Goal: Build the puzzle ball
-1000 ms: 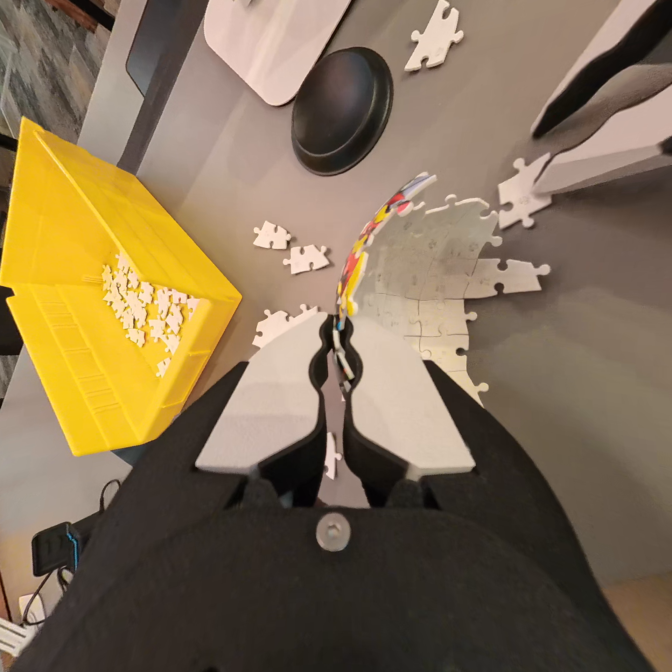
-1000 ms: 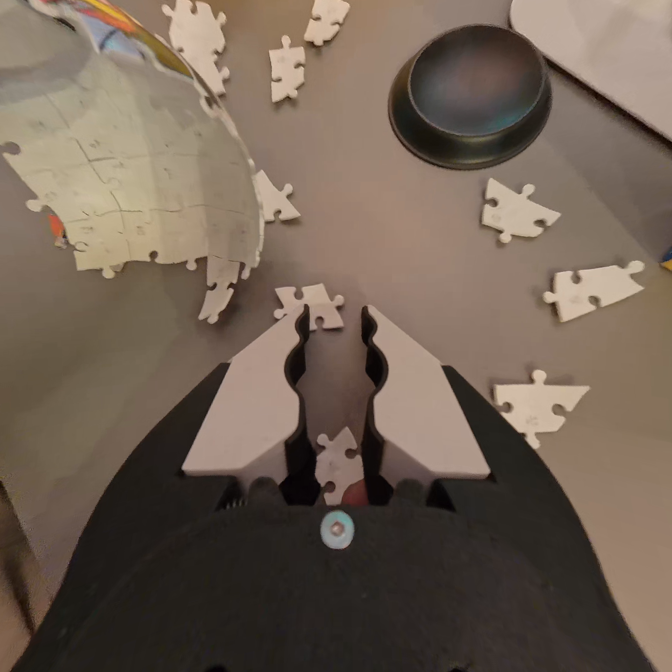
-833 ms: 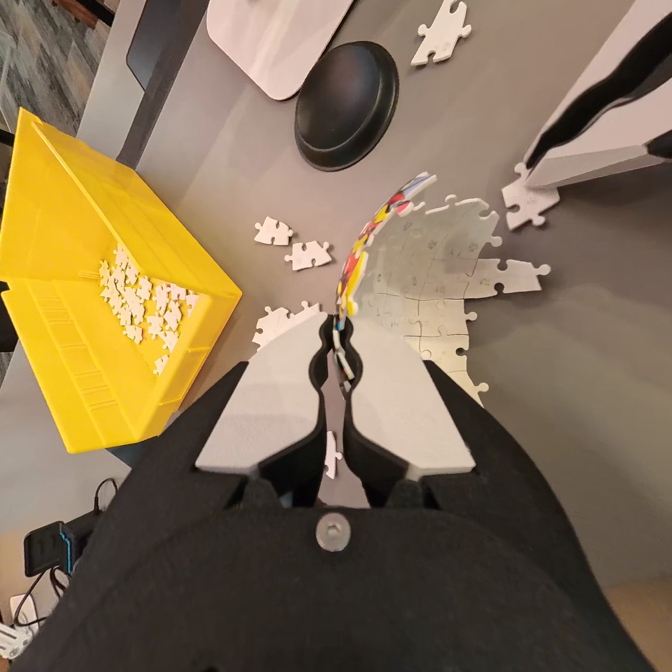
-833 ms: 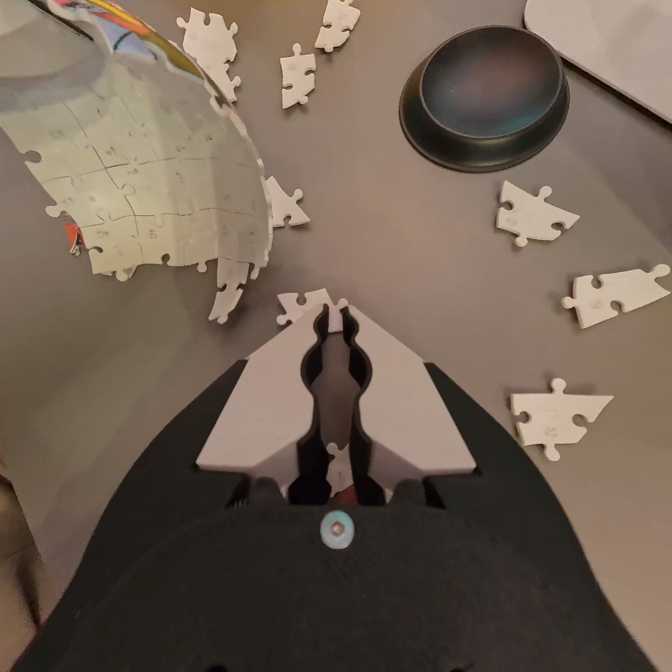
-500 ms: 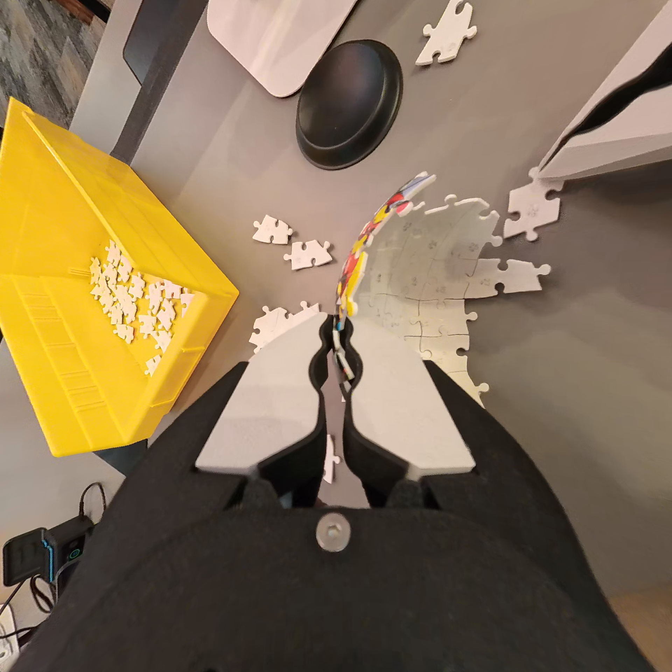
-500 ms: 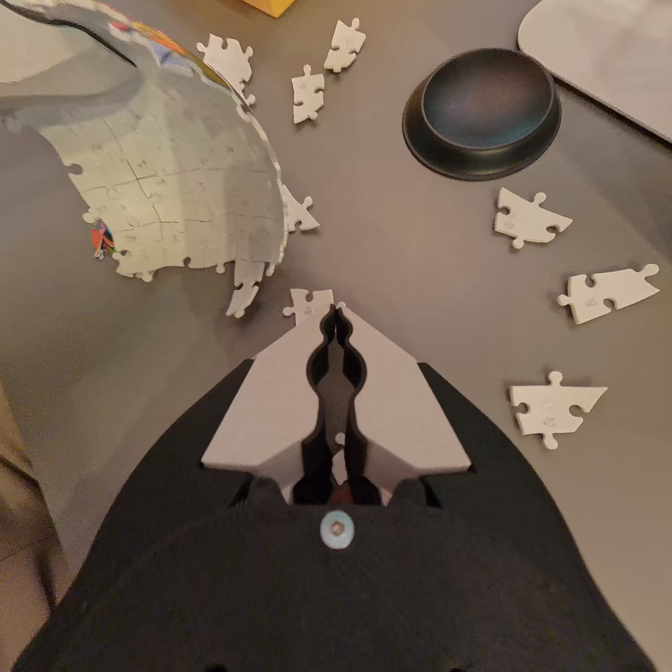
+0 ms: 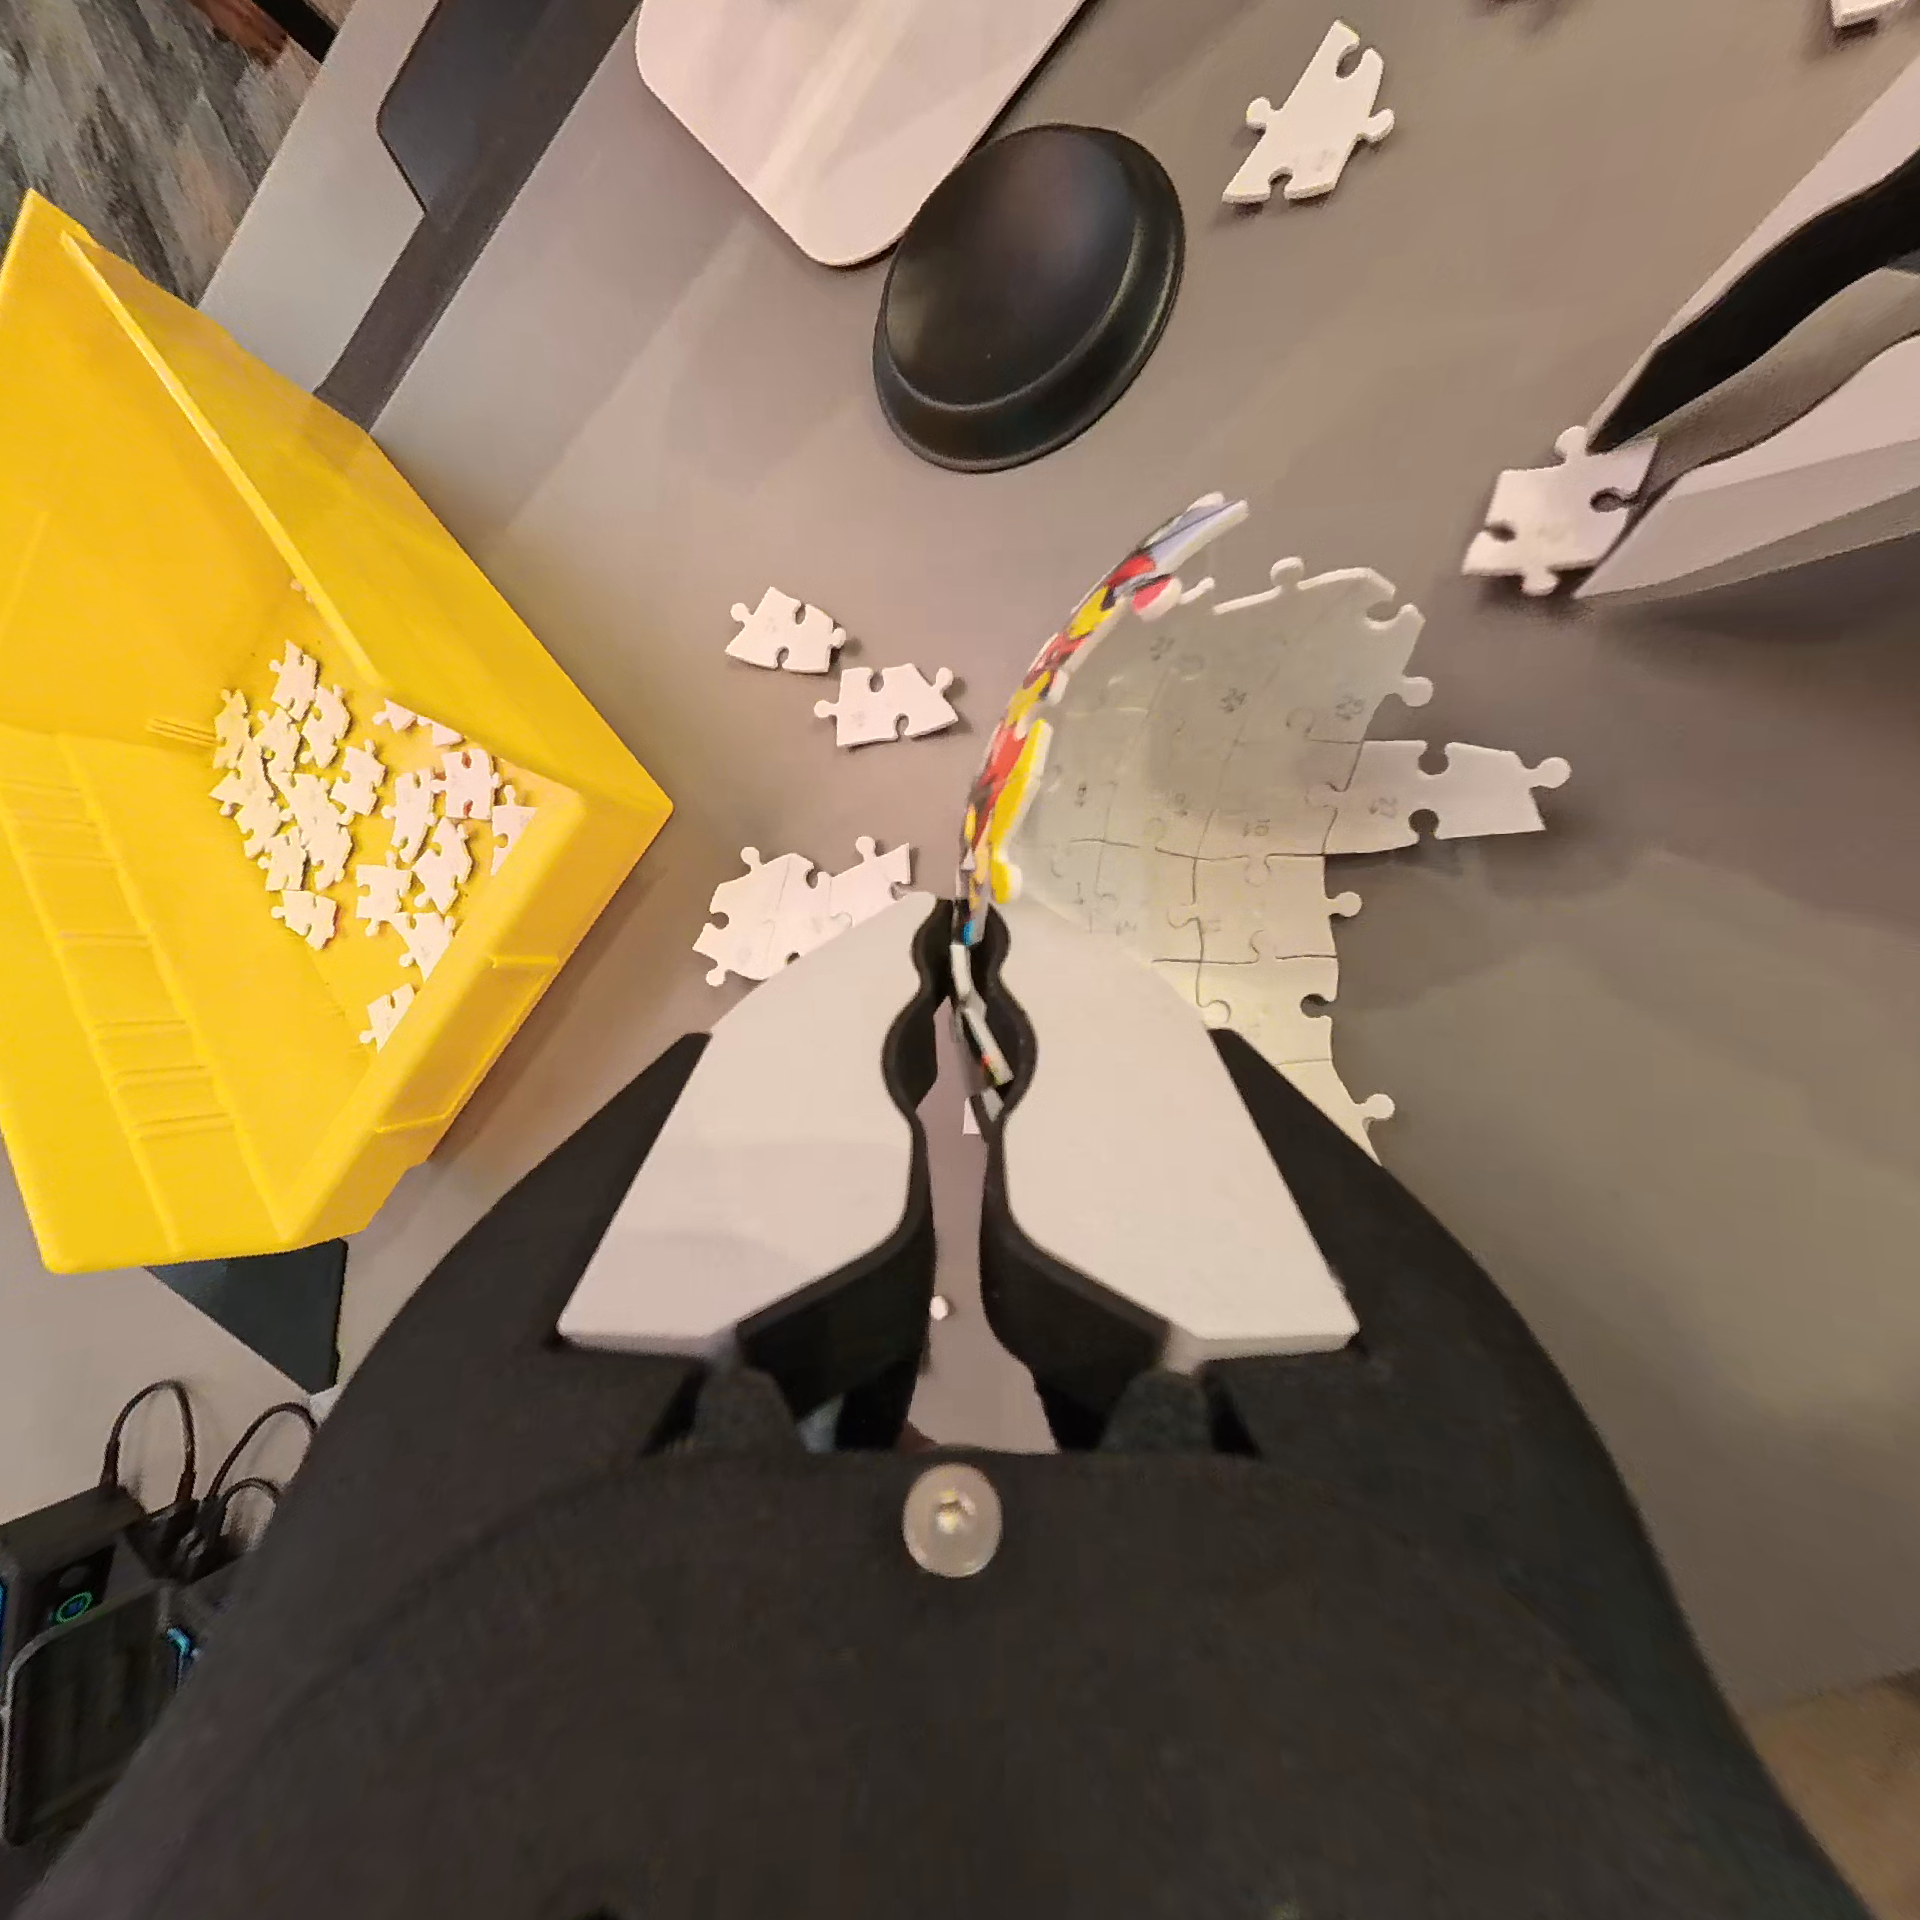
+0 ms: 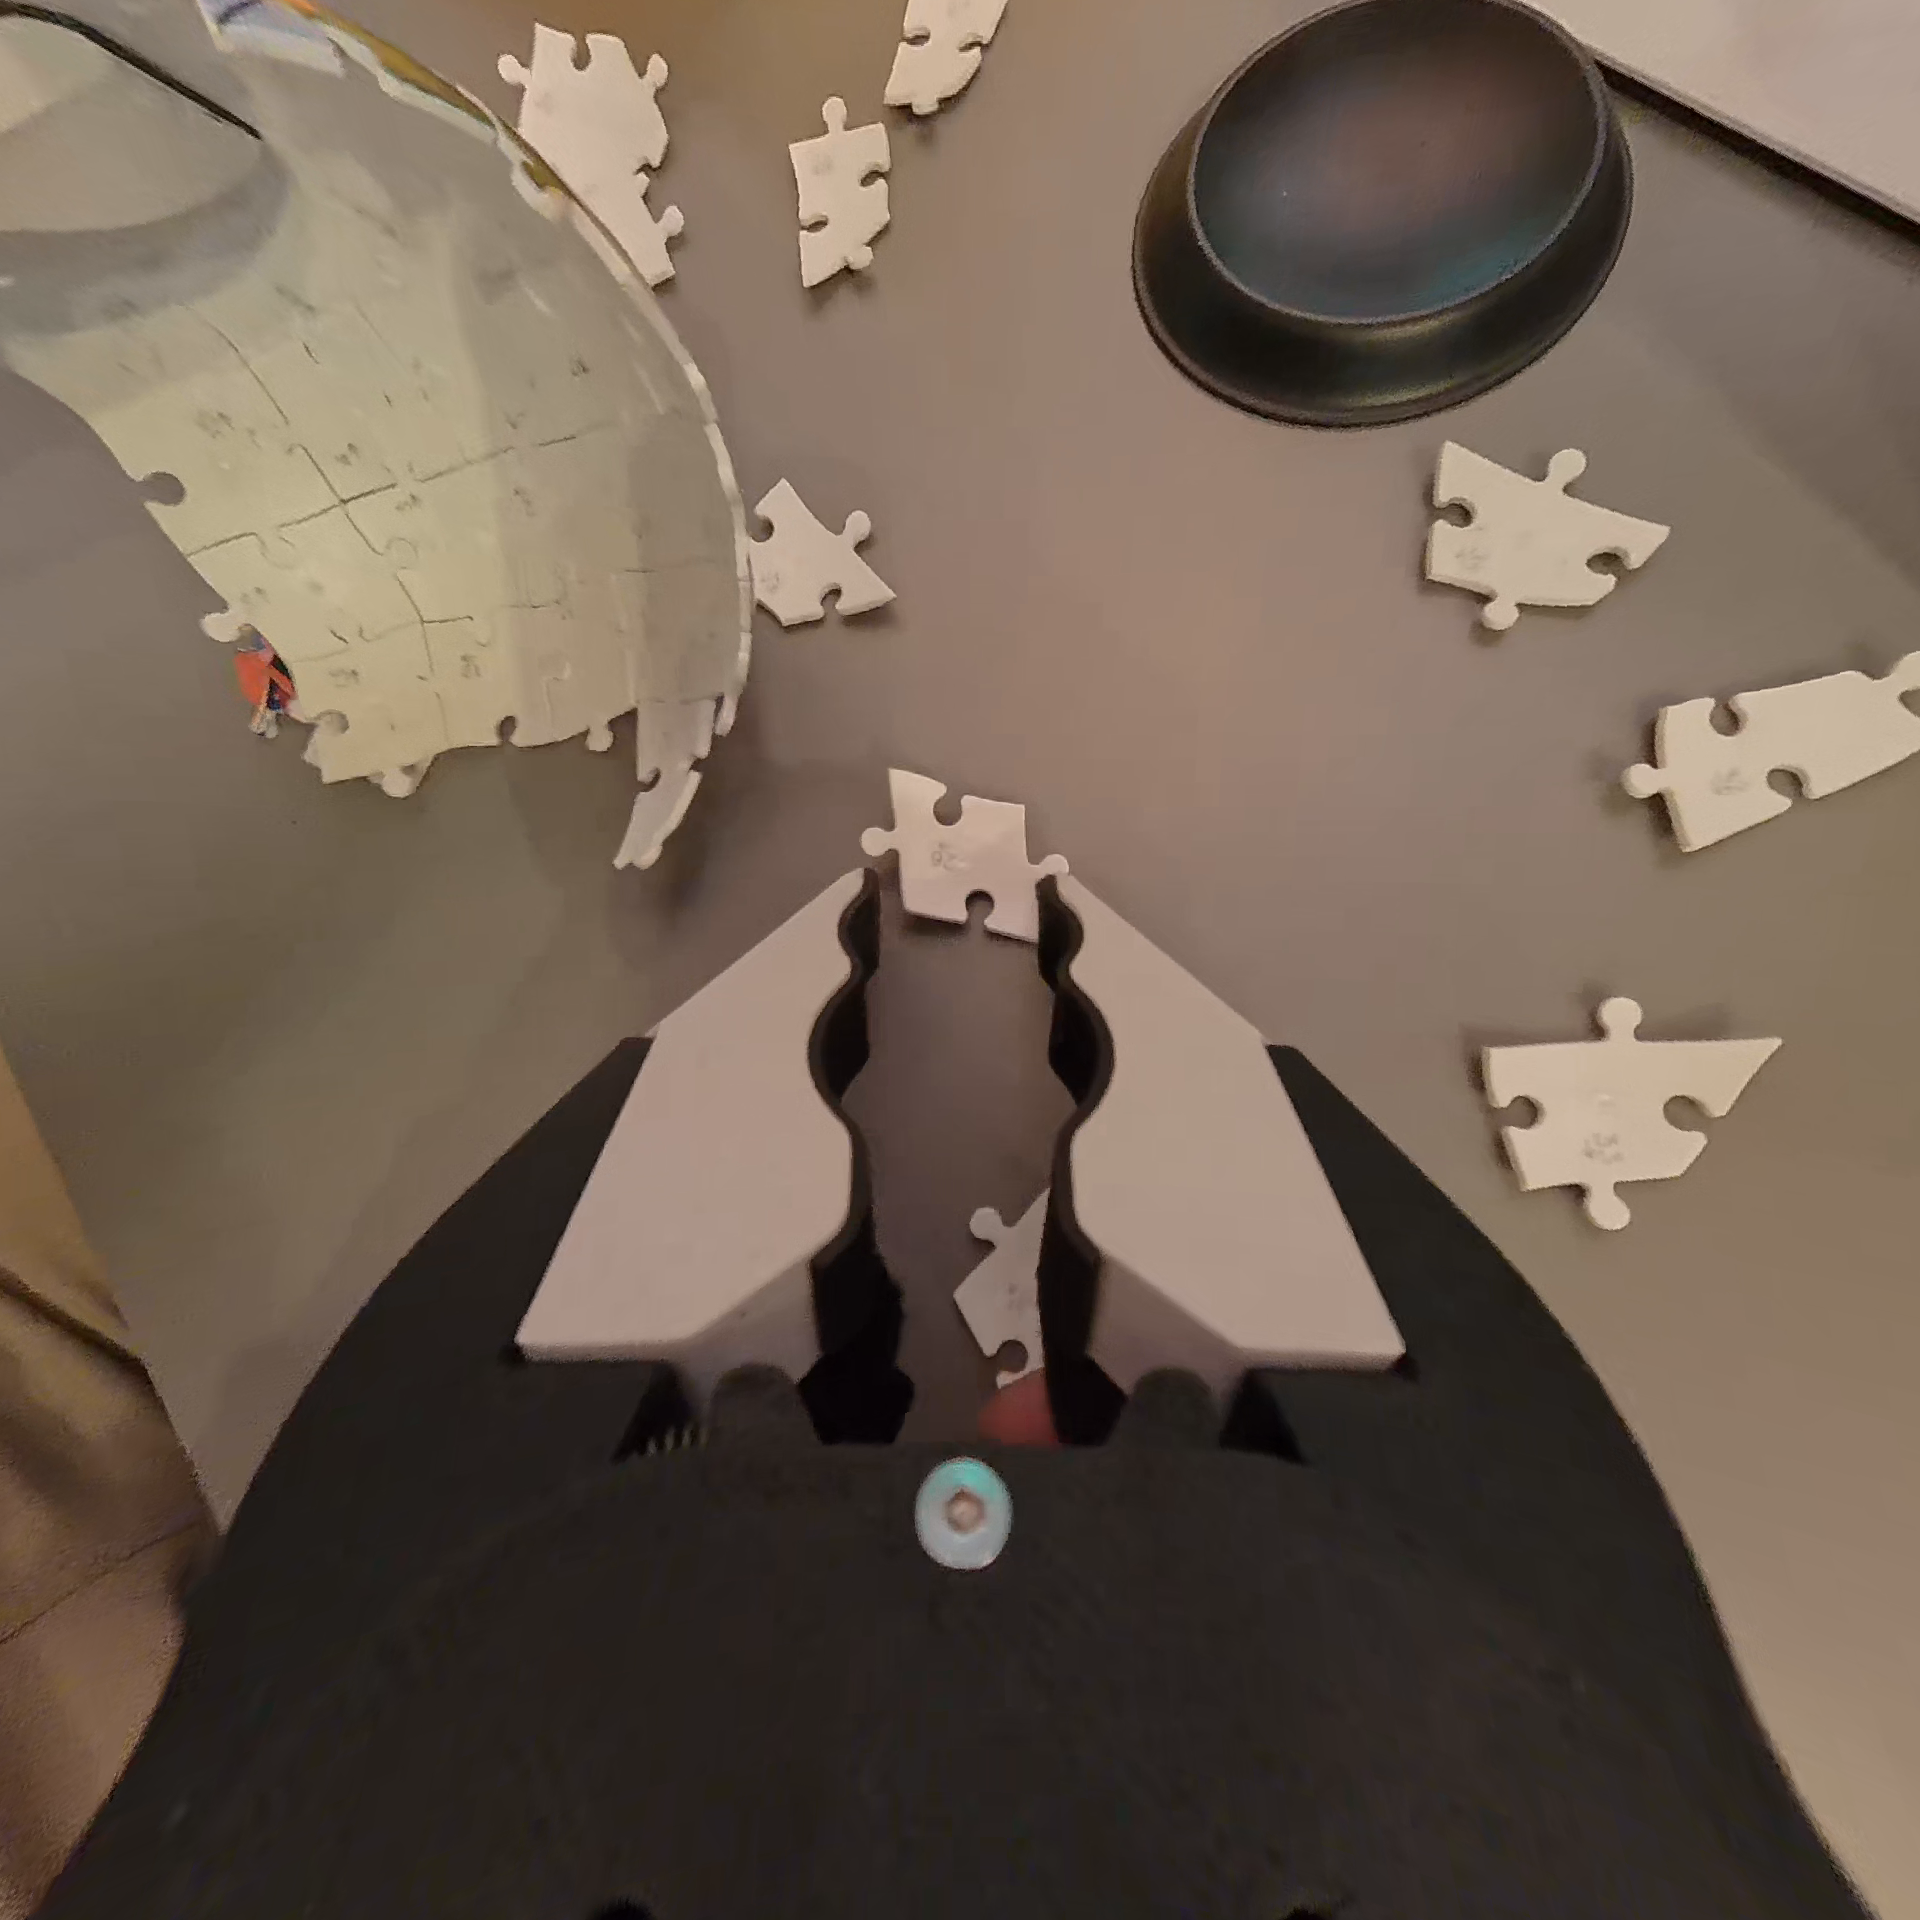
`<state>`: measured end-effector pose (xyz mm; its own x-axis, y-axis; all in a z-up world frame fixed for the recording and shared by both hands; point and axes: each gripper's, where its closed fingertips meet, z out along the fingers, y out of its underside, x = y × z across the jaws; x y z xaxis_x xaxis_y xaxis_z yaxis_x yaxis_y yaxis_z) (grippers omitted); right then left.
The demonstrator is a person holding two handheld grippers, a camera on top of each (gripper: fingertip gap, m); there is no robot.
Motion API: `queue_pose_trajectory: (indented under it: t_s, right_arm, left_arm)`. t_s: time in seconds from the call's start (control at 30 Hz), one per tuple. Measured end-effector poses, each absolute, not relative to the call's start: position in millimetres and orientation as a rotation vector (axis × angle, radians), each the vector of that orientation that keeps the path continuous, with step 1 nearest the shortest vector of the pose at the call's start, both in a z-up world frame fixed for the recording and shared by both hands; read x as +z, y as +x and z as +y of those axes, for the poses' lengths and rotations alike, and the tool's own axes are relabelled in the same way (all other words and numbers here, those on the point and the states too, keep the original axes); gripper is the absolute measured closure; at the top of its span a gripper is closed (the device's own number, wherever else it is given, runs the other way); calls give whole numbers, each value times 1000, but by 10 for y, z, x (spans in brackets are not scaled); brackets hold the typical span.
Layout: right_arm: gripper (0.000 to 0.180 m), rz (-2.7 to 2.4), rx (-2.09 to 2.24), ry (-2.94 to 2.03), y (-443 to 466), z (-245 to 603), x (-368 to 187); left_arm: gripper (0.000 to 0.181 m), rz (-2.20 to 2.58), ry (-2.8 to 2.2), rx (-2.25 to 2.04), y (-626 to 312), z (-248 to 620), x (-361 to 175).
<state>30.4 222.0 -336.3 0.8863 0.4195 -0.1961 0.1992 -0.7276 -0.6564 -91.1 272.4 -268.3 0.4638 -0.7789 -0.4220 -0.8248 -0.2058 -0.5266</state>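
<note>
My left gripper (image 7: 961, 914) is shut on the edge of the part-built puzzle ball (image 7: 1195, 790), a curved shell, white inside and coloured outside. It holds the shell above the grey table. The shell fills the upper left of the right wrist view (image 8: 416, 468). My right gripper (image 8: 961, 883) is open. A white puzzle piece (image 8: 956, 852) lies on the table between its tips, against the right fingertip with a small gap on the left. In the left wrist view, that gripper (image 7: 1621, 468) and piece (image 7: 1538, 530) show at the upper right.
A black round stand (image 7: 1029, 312) sits beyond the shell and also shows in the right wrist view (image 8: 1382, 208). A yellow bin (image 7: 125, 520) holding several pieces is on the left. Loose white pieces (image 8: 1527, 540) lie around. A white board (image 7: 831, 104) is at the back. The gap from one gripper's tips to the other's is roughly 15 cm.
My right gripper closed almost fully over the loose piece, then opened again; the piece has turned and shifted slightly. My left gripper keeps its hold on the shell, which has drifted a little.
</note>
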Motion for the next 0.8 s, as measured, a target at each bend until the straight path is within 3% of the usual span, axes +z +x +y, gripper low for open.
queue_pose_trajectory:
  t_s: [0.8]
  right_arm:
    - [156, -642, 198, -2292, 96, 1999, -3089]
  left_arm:
    - [178, 1468, -2013, 157, -712, 2712, -2687]
